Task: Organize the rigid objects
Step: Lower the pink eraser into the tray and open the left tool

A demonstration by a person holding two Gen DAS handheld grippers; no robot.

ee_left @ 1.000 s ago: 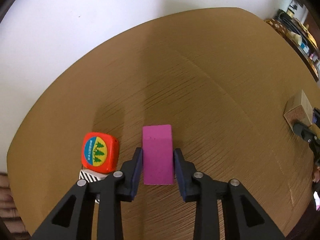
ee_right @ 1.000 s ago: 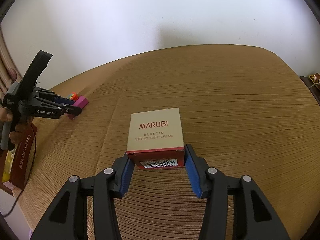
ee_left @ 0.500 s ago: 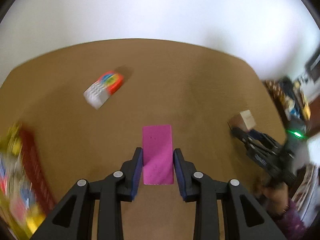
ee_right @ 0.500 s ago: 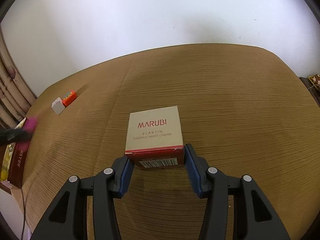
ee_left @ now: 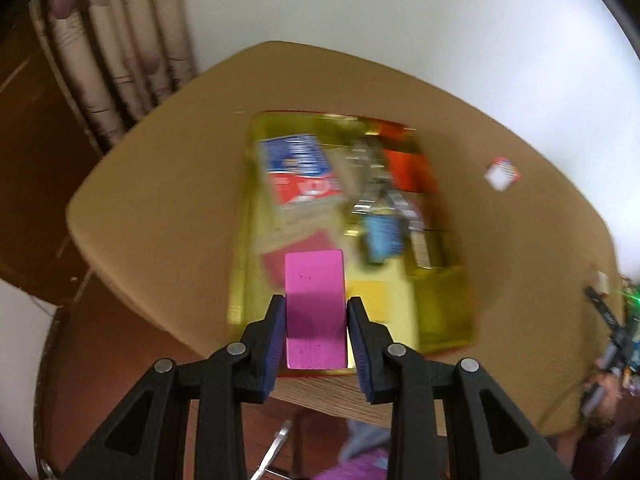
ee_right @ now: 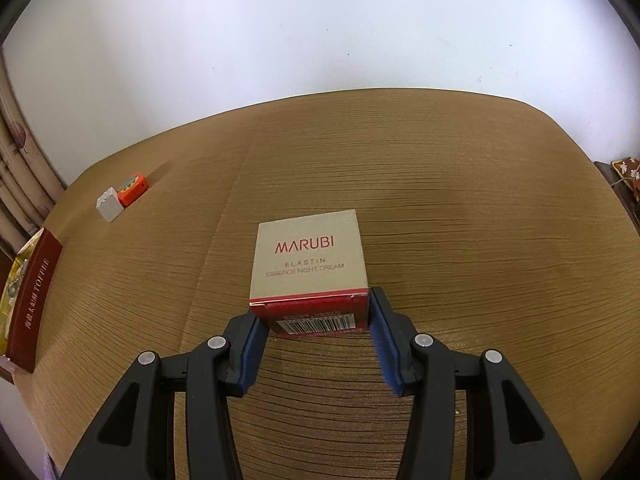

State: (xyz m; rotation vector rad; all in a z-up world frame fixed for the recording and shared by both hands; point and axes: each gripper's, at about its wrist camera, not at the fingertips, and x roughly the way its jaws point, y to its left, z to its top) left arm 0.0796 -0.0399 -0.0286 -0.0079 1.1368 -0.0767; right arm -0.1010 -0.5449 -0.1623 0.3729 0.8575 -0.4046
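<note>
Gripping magenta block, smooth rectangular, left gripper clamped.

Ahead of the right claw, past the cream box between its fingers, the table lies bare to the far edge, and to the claw's right as well. Far off to its left front stand a white block touching an orange tape measure; at the left edge sits a red-walled tray. Below the left claw, with its magenta block, the tray is crowded: a blue-and-red packet, blurred items to the right, a red piece close ahead-left. A yellow patch just right of the claw looks unoccupied, though blurred.
</note>
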